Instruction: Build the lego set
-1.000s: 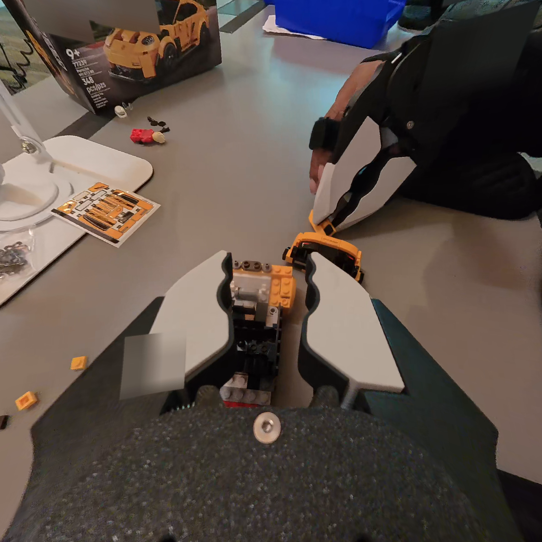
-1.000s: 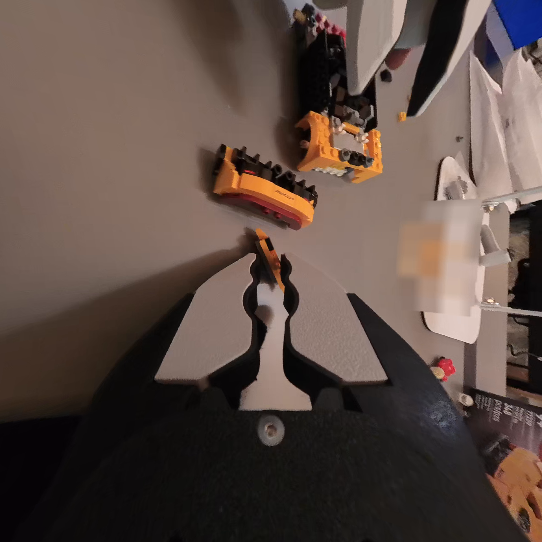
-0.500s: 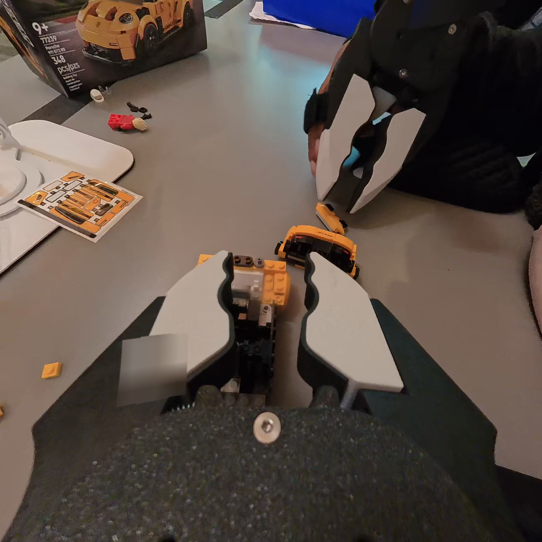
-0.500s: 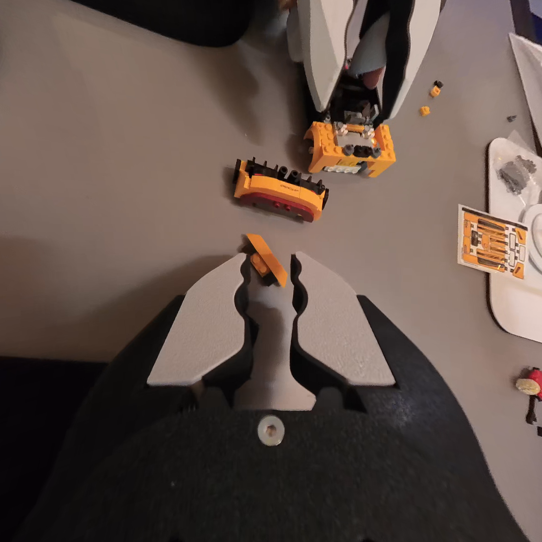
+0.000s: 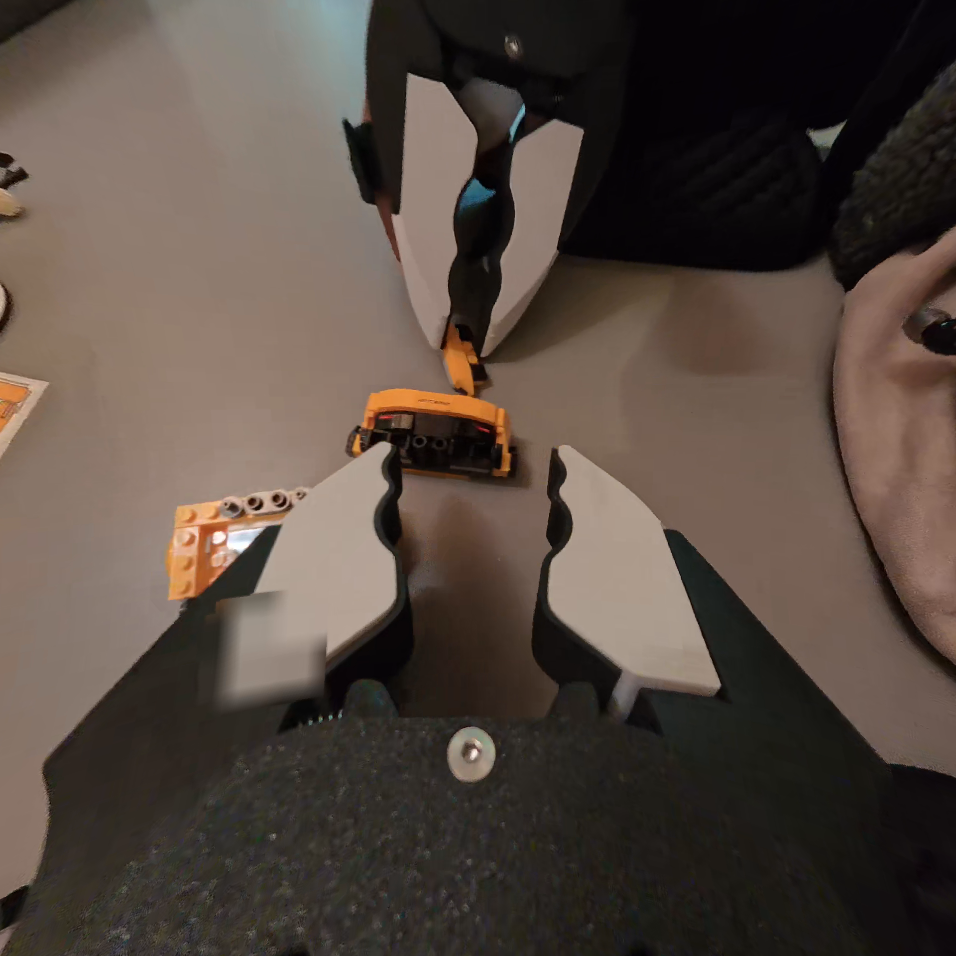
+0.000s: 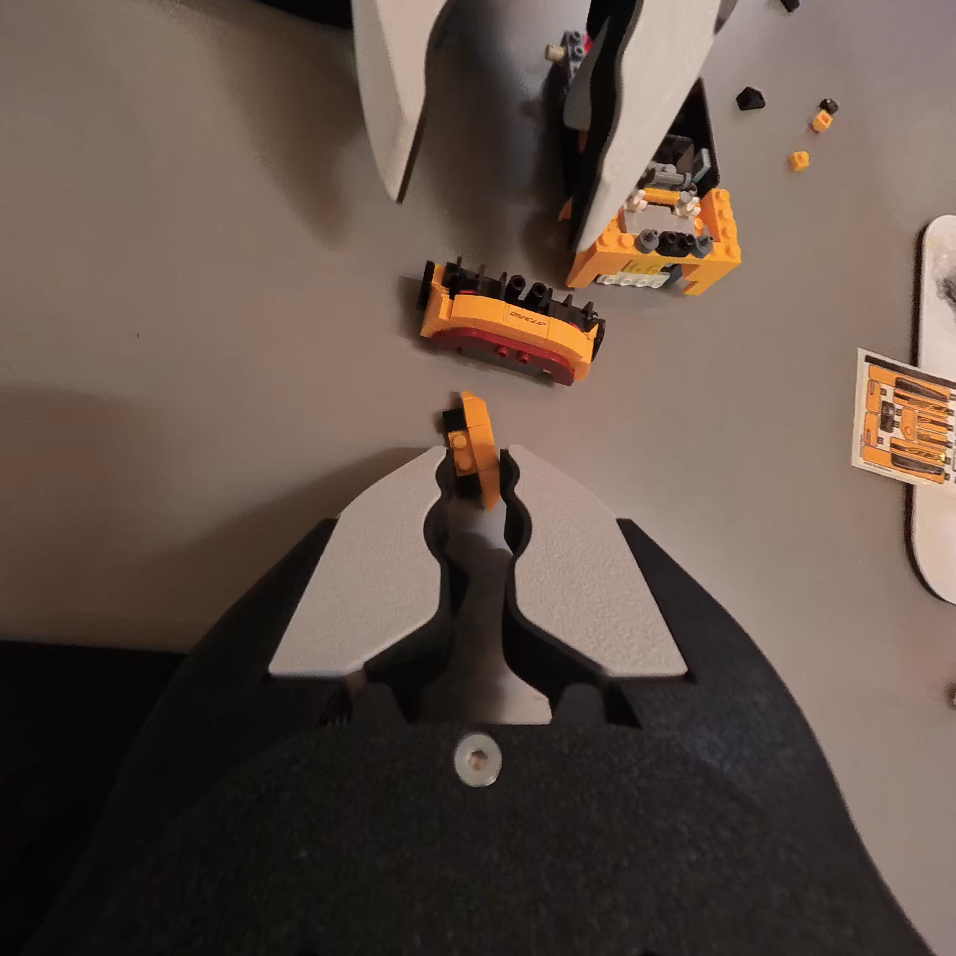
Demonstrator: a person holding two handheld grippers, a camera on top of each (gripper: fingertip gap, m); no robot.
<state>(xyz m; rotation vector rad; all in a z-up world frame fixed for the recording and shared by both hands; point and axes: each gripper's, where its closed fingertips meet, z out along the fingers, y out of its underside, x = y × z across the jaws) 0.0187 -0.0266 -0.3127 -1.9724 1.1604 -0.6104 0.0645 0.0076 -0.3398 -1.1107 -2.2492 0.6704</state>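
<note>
My left gripper (image 5: pixel 471 455) is open and empty, low over the grey table (image 5: pixel 207 258). The orange and black car chassis (image 5: pixel 207 543) lies just left of its left finger, partly hidden. The orange bumper section (image 5: pixel 434 434) lies right ahead of the fingertips. Beyond it my right gripper (image 5: pixel 463 336) points down at the table, shut on a small orange and black piece (image 5: pixel 458 362). In the right wrist view, my right gripper (image 6: pixel 473 455) pinches that piece (image 6: pixel 473 450) on edge. The bumper section (image 6: pixel 507 331), chassis (image 6: pixel 662 248) and left gripper (image 6: pixel 489 222) lie ahead.
A sticker sheet (image 6: pixel 905 424) lies on a white base plate (image 6: pixel 936 517) at the right. Small loose orange (image 6: pixel 799 160) and black (image 6: pixel 750 98) pieces lie beyond the chassis. Pale fabric (image 5: pixel 905 465) and a dark sleeve (image 5: pixel 698 181) border the table. The grippers' ends are close to 7 centimetres from one another.
My left gripper let go of the chassis, opened wider and shifted right toward the bumper section. My right gripper dropped the small orange piece, then closed on it again.
</note>
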